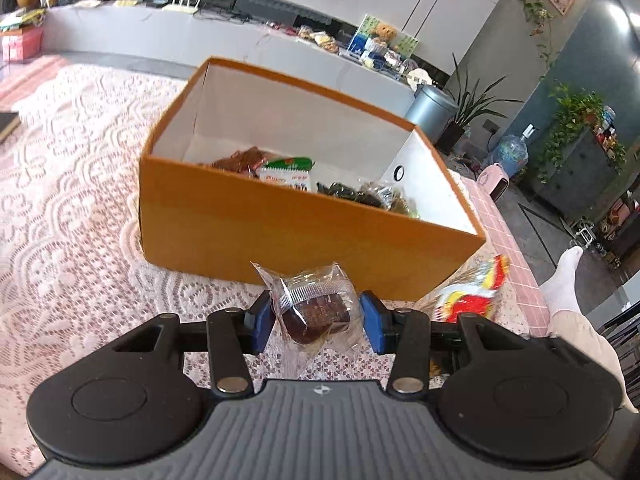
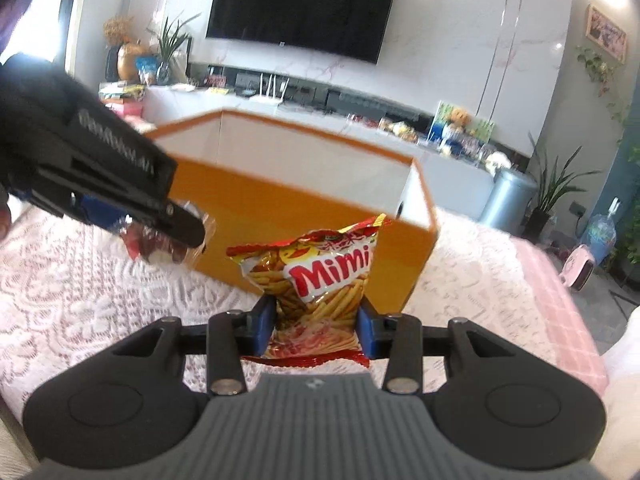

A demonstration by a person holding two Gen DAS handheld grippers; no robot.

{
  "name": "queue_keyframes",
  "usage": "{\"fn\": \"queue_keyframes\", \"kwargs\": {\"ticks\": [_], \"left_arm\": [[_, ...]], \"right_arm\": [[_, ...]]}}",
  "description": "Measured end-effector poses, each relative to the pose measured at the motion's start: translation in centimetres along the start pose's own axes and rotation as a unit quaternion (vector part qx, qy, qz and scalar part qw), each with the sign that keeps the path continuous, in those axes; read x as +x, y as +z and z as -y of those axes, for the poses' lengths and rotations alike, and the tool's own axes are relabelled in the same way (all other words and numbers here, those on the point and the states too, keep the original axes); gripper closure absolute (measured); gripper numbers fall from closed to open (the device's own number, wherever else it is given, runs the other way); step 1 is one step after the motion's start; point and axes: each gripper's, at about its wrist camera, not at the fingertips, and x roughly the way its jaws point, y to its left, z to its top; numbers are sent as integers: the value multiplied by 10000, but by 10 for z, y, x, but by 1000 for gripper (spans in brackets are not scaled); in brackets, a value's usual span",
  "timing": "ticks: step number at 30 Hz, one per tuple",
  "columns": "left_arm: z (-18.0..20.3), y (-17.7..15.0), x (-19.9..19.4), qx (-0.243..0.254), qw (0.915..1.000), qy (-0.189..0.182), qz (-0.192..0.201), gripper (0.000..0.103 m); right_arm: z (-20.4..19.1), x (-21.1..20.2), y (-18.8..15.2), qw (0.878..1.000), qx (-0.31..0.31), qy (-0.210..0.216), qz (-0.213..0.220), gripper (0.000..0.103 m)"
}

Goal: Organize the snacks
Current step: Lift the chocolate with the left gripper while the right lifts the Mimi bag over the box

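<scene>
A pink lace cloth (image 1: 72, 184) covers the table; the orange box (image 1: 248, 216) sits on it. Beyond, a TV (image 2: 304, 4) hangs over a long white cabinet (image 2: 320, 120). The left gripper (image 1: 316, 314) clamps a wrapped cake (image 1: 314, 308), the right gripper (image 2: 316, 326) a Mimi bag (image 2: 320, 276).

Each camera sits on its own gripper and looks forward and down along the two fingers. The left wrist view is near the orange box (image 1: 280, 216) and looks into it. The right wrist view faces the same box (image 2: 304, 204) and the far television (image 2: 304, 4). Both share the lace tablecloth (image 1: 72, 184).
</scene>
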Motion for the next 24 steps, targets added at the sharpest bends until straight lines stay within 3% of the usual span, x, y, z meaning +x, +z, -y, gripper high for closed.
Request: {"fn": "queue_keyframes", "kwargs": {"ticks": [13, 24], "left_arm": [[21, 32, -40, 579, 9964, 196, 584, 52], [40, 72, -41, 1121, 9875, 285, 1069, 52]], "right_arm": [[15, -48, 46, 9983, 93, -139, 554, 64], [26, -32, 101, 9973, 1, -52, 726, 64]]}}
